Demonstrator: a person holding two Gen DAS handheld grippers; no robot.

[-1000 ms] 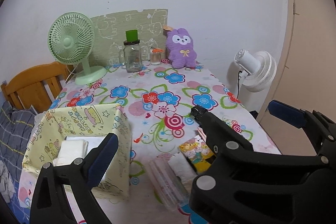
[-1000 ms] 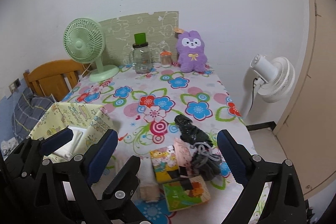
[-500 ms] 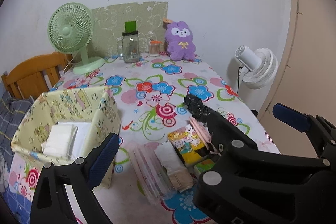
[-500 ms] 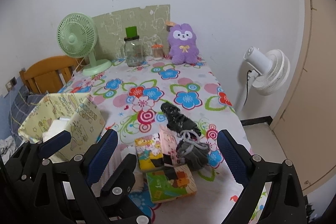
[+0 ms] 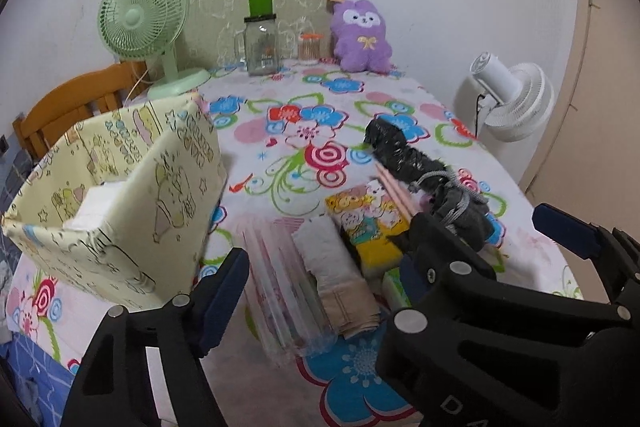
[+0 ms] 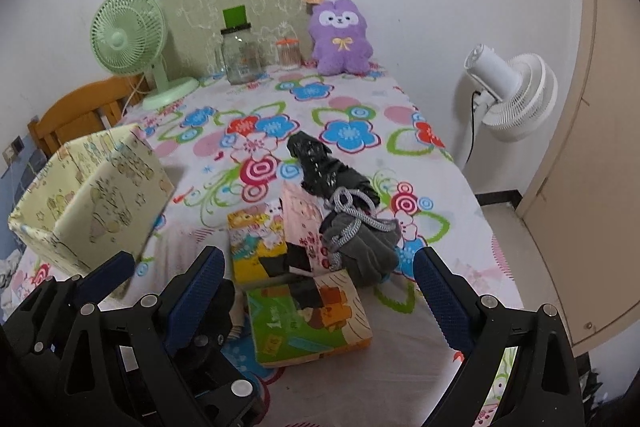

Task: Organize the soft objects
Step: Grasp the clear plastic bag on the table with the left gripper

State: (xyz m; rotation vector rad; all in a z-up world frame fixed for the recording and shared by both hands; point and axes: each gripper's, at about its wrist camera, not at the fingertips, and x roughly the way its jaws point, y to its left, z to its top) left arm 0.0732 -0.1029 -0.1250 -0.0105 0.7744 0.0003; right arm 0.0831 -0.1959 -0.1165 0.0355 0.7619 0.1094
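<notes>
A yellow fabric box (image 5: pixel 120 195) (image 6: pixel 92 203) stands at the table's left with white folded cloth (image 5: pixel 96 203) inside. A white and beige folded towel (image 5: pixel 340 279) lies on a clear plastic pouch (image 5: pixel 276 287). A grey drawstring pouch (image 6: pixel 360 247) (image 5: pixel 460 211) and a black bundle (image 6: pixel 324 167) (image 5: pixel 396 147) lie to the right. A purple plush (image 5: pixel 362 37) (image 6: pixel 340 37) sits at the back. My left gripper (image 5: pixel 396 247) is open above the pile. My right gripper (image 6: pixel 316 291) is open over the books, its finger (image 5: pixel 440 255) showing in the left wrist view.
Picture books (image 6: pixel 308 319) (image 5: pixel 368 227) lie in the pile. A green fan (image 5: pixel 144 23), glass jar (image 5: pixel 262 43) and small jar (image 5: pixel 309 47) stand at the back. A wooden chair (image 5: pixel 76 103) is left, a white floor fan (image 6: pixel 508 95) right. Flowered tablecloth (image 5: pixel 320 99).
Both grippers have pulled back toward the near edge, so the box, towel and books now sit closer in view. Both stay open and empty.
</notes>
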